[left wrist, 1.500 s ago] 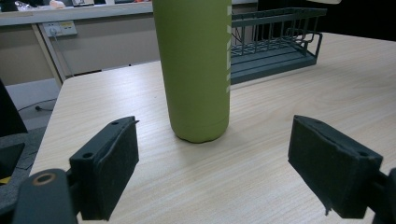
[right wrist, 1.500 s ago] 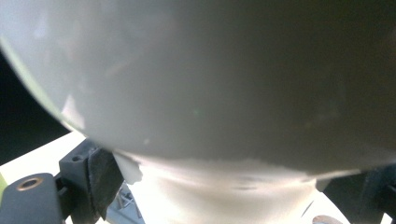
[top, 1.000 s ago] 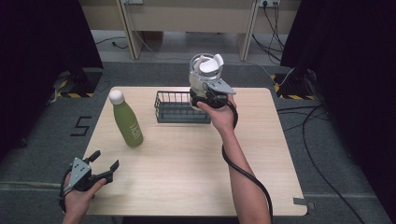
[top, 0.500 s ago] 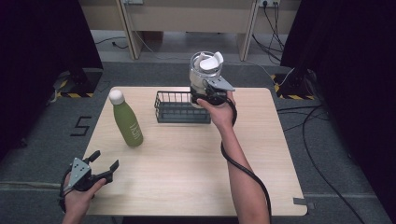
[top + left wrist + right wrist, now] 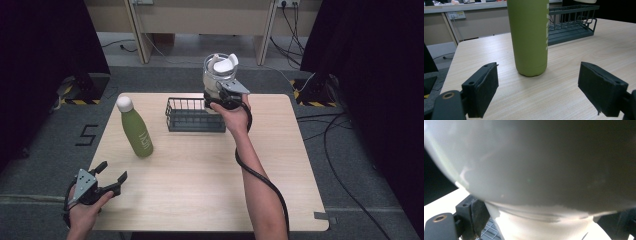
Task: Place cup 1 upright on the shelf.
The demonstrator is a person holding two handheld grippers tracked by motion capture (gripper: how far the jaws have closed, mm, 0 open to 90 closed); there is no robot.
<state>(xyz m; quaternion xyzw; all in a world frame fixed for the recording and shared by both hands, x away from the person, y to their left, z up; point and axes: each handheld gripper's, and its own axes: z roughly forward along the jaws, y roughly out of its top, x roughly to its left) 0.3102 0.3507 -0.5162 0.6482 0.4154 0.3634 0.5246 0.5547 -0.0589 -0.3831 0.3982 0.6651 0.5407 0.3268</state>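
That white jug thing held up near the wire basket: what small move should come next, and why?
Probably a short lowering into the wire basket. The right gripper is shut on the white jug, held above the basket's right end, and the basket looks empty. The left gripper is open, away from the green bottle.

Wide bare wood in front of the wire rack (image 5: 194, 116) — free passage toward the near edge of the table (image 5: 210, 200). Left of the rack, blocked by the upright green bottle (image 5: 135, 127). Above the rack's right end — crowded by the right gripper (image 5: 222, 97) clamped on a white jug (image 5: 219, 70).
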